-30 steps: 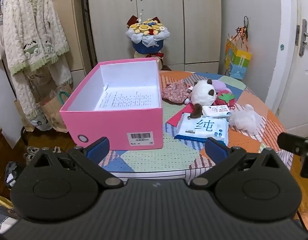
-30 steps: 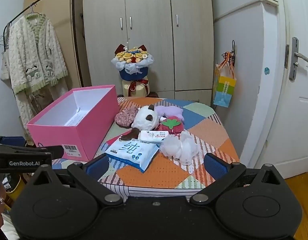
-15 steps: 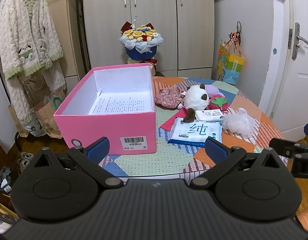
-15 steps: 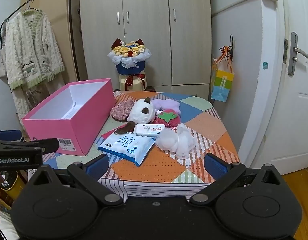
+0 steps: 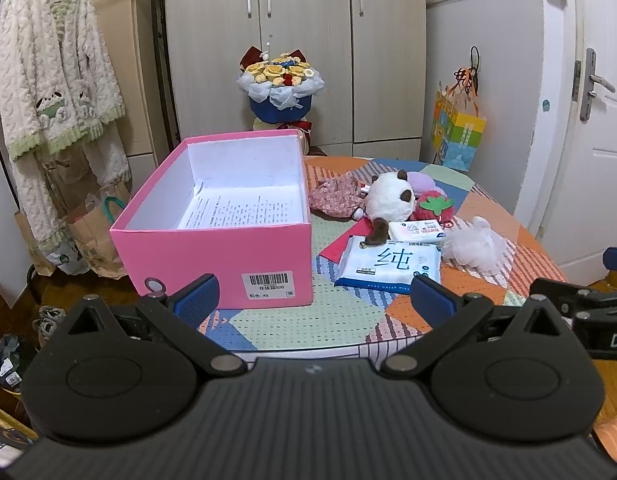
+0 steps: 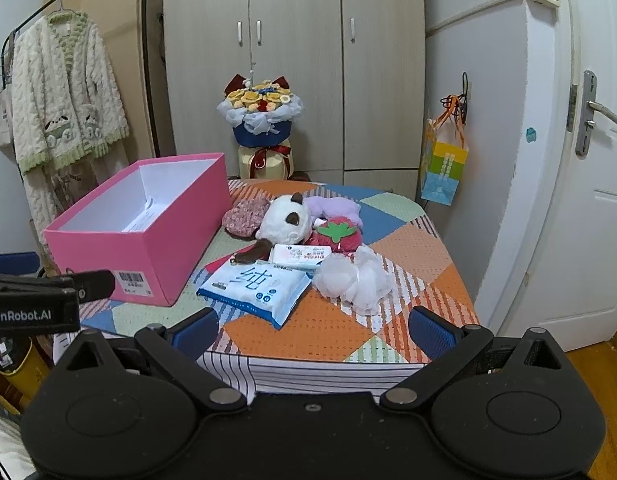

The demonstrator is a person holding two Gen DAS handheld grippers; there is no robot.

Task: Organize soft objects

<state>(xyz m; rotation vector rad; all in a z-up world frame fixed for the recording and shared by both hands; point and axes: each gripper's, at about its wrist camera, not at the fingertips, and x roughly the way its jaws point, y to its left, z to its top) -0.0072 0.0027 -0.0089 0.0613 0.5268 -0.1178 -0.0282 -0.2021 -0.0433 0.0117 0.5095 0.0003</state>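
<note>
1. Tabletop (image 5: 308,320) with a patchwork cloth carries everything; both claws hang short of its near edge, touching nothing.
2. Pink box (image 5: 212,256) sits on the left part of the tabletop, lid off. Inside, only a printed sheet (image 5: 244,208) on the floor. Barcode label on the near wall.
3. Soft things are piled right of the box, all on the tabletop, none in the box.
4. Big wipes pack (image 5: 388,264), blue and white, lies flat nearest the front edge, just right of the box, on top of a red sheet (image 5: 332,248).
5. Panda plush (image 5: 388,200) lies behind the pack, its dark paw resting on the pack's back edge.
6. White mesh puff (image 6: 352,280) sits just right of the big pack.
7. Floral cloth bundle (image 5: 336,196) is between the box and the panda.
8. Strawberry plush (image 5: 432,208) touches the panda's right side; purple plush (image 6: 336,208) behind both, mostly hidden.
9. Small wipes pack (image 5: 416,232) rests on the big pack's back edge, in front of the strawberry.
10. Left claw (image 5: 314,296): released, fingers spread wide, holding nothing.
11. Right claw (image 6: 314,326): released, fingers spread wide, holding nothing.
</note>
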